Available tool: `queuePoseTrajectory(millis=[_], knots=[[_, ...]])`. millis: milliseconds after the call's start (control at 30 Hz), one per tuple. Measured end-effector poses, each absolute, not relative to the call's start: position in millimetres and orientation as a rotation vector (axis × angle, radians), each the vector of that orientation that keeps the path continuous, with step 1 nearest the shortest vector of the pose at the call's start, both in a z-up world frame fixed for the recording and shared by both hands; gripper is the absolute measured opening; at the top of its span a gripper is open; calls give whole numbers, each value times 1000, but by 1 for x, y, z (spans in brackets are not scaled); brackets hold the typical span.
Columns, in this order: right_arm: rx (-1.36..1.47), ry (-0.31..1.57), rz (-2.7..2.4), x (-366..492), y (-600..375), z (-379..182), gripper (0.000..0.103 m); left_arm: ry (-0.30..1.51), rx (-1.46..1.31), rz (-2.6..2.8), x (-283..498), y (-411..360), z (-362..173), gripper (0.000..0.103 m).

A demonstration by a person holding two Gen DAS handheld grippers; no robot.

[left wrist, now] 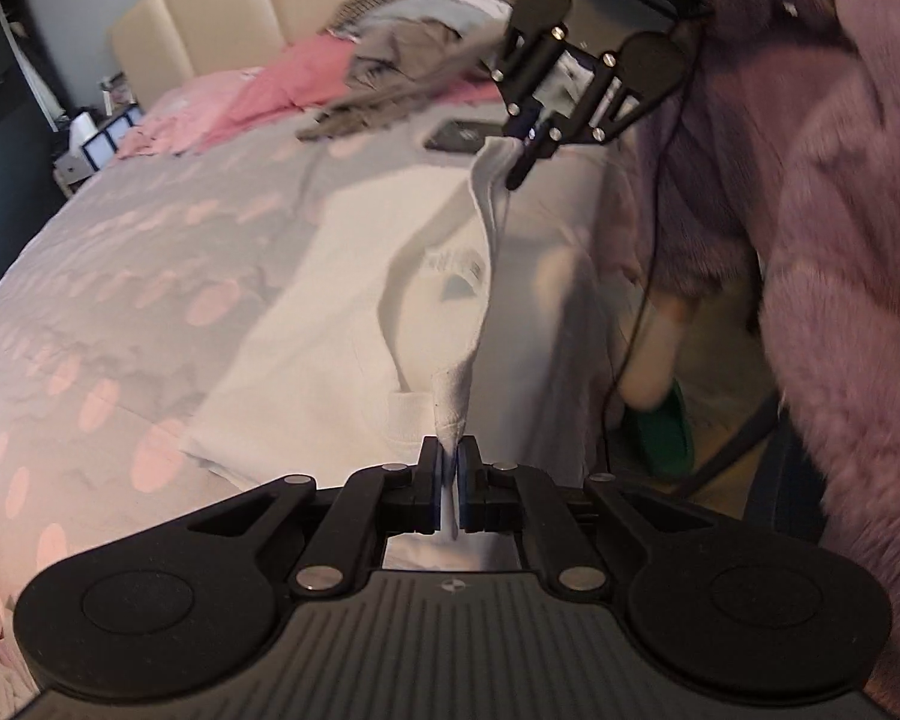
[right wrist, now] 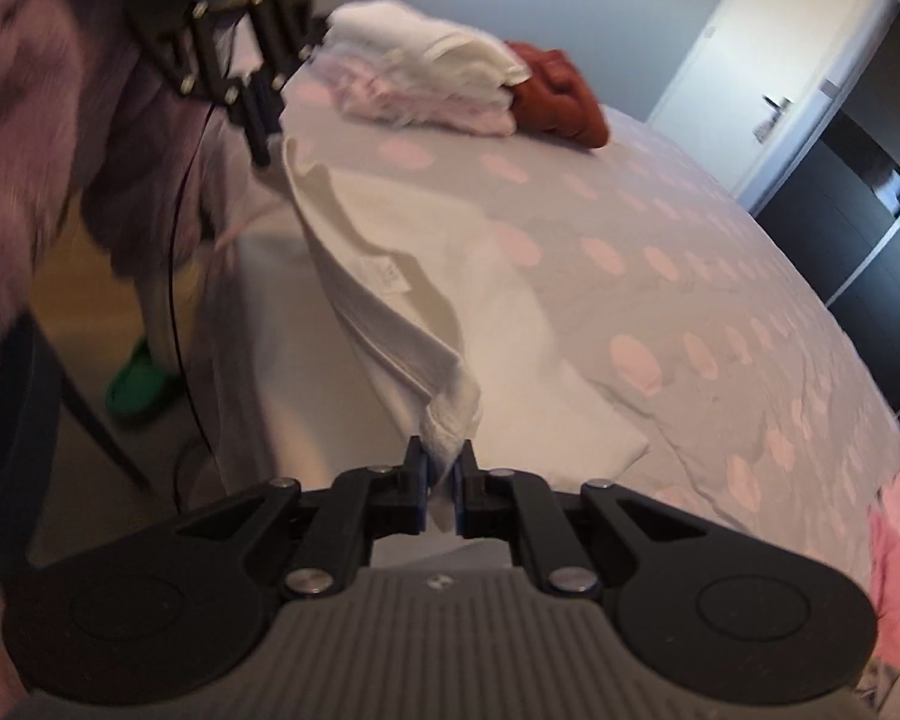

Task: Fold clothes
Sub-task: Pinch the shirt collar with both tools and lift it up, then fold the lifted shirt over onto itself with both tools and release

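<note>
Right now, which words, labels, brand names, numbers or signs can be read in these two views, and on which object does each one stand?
No text can be read.
Print on the white garment: dark marks, too blurred to read.
Neck label in the white garment: too small and blurred to read.
Dark flat object on the bed: a pale mark, not readable.
Small round emblem on the left gripper body: a symbol, not text.

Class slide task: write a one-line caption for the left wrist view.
Left gripper and right gripper each pinch the white garment, stretching its edge above the spotted bedspread.
</note>
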State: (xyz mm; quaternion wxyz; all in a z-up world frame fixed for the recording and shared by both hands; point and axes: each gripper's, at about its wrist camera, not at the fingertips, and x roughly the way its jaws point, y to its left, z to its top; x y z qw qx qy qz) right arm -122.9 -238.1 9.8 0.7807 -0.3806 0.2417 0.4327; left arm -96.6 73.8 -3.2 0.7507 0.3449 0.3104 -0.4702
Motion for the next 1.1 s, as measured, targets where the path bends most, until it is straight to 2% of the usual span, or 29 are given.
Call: queuePoseTrajectory(millis=[267,467,533,633,733,833,967,1033,1100], knots=[[-995,509,977,-143,-224,-36,11,720,890,-1047,-101,66,-41,3],[-1002,552,1027,-152,-224,-41,26,777,899,-1033,-99,67,-49,3],[-995,572,1050,-154,-224,-40,32,804,876,-1042,-97,67,-45,6],[-994,594,1083,-160,-226,-33,34,820,795,-1062,-93,73,-29,7],[-937,607,1065,-160,-232,-15,36,821,674,-1086,-87,83,-5,16],[-825,610,1004,-151,-241,8,36,820,501,-1072,-70,92,21,23],[-635,617,838,-122,-246,28,32,812,275,-863,-30,96,34,24],[-527,629,744,-101,-243,29,19,810,248,-717,-11,92,30,23],[-448,645,620,-79,-238,23,16,811,173,-612,6,89,23,16]])
